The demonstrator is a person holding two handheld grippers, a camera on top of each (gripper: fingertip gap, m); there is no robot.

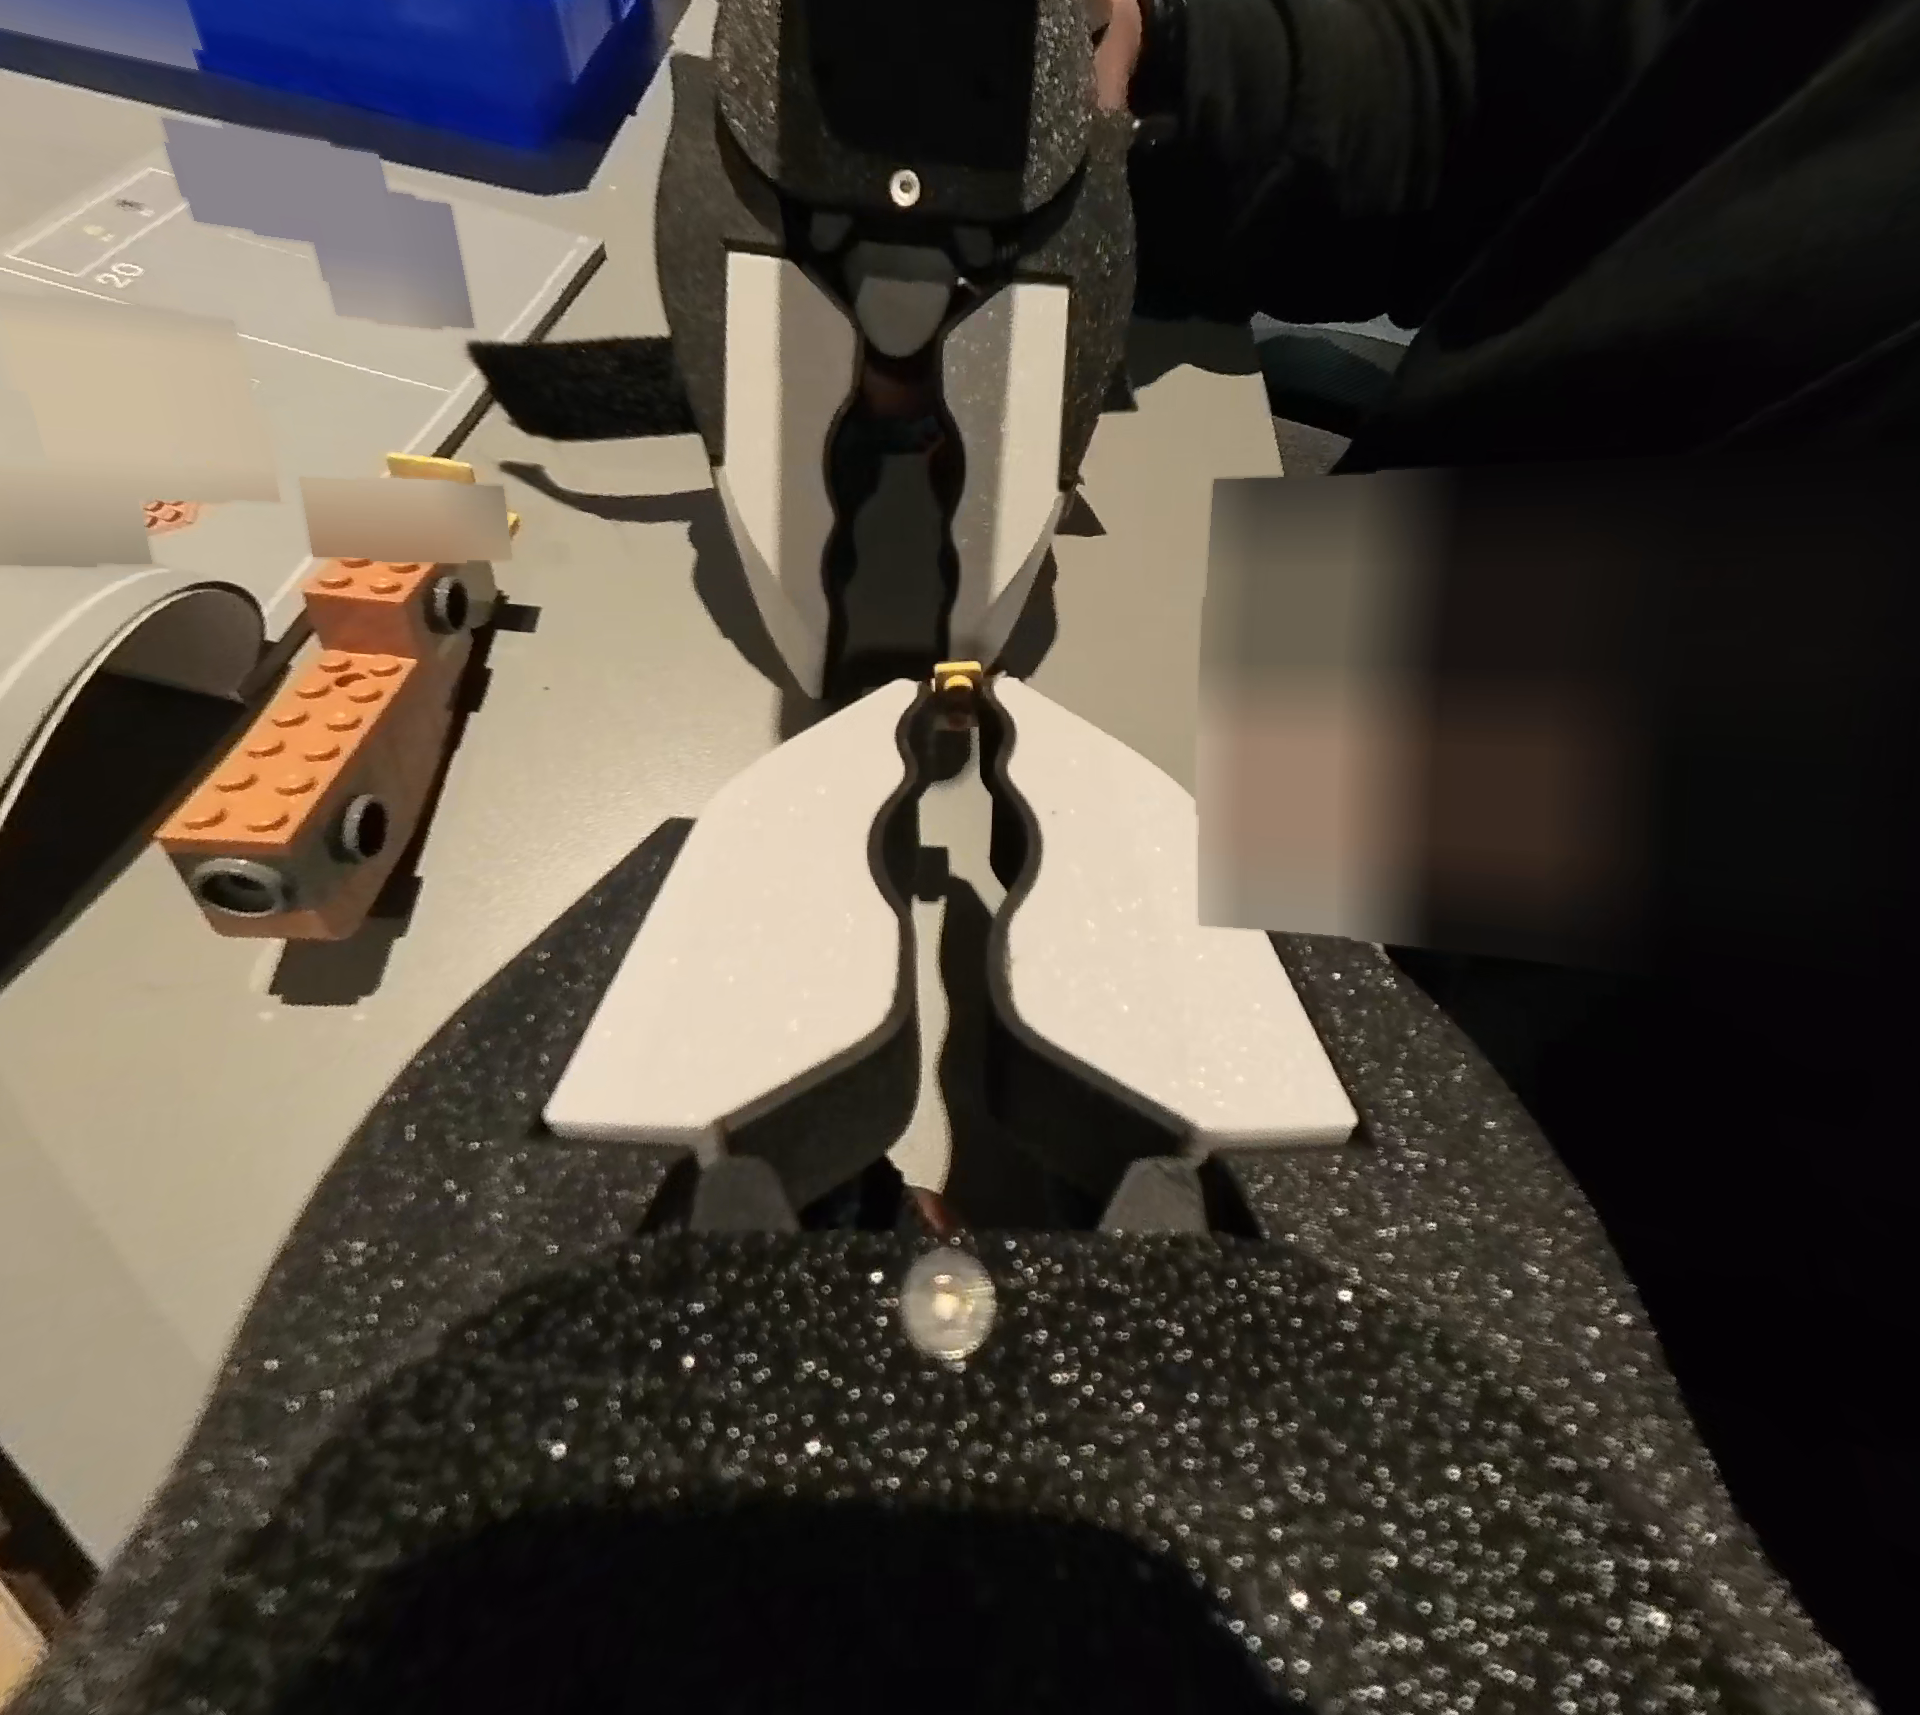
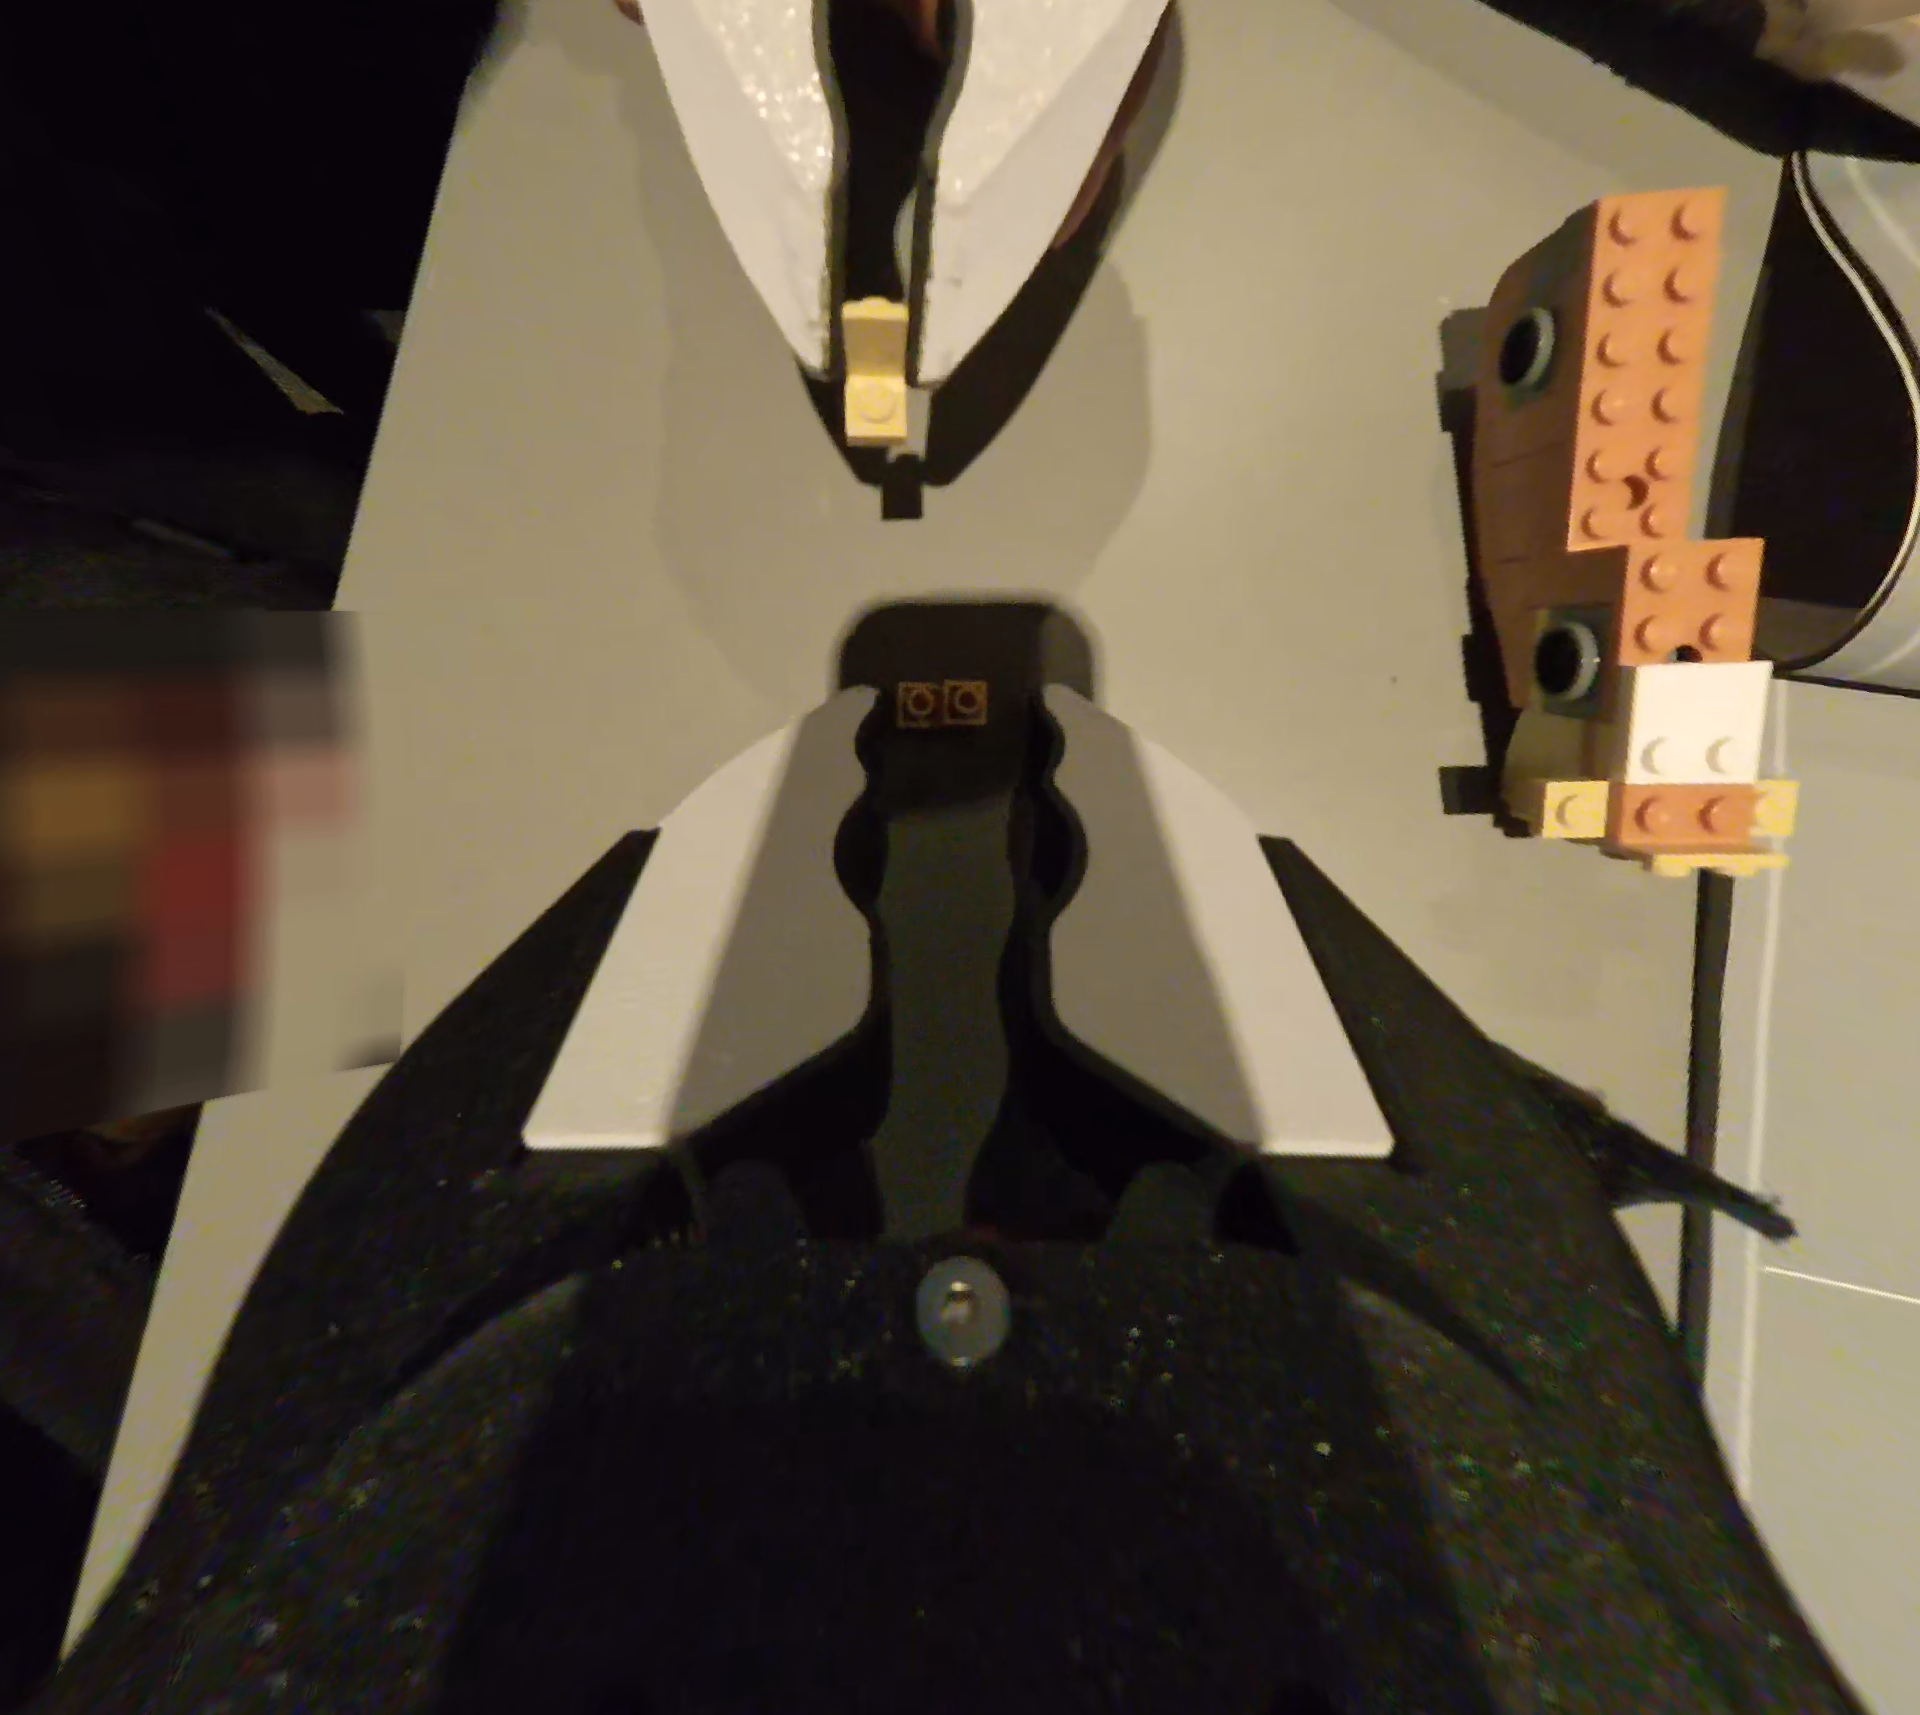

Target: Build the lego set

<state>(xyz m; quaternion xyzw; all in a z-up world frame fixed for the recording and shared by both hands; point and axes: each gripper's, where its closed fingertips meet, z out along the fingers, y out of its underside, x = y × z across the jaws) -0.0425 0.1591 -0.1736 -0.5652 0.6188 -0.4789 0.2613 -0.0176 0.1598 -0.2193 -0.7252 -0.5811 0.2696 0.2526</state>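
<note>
Closest to the lens, the left claw (image 1: 954, 699) is pinched nearly shut on a tiny yellow piece (image 1: 956, 681) at its very tips. Facing it, the right claw (image 2: 940, 709) is narrowed on a small dark plate (image 2: 941, 705) with two studs. Both pieces look light, rigid and slick, so the tip grip seems easy to lose; squeezing flat sides should hold better. Off to the side, the orange-and-brown lego model (image 2: 1631, 522) rests on the grey tabletop (image 2: 1247, 315), well apart from both claws.
</note>
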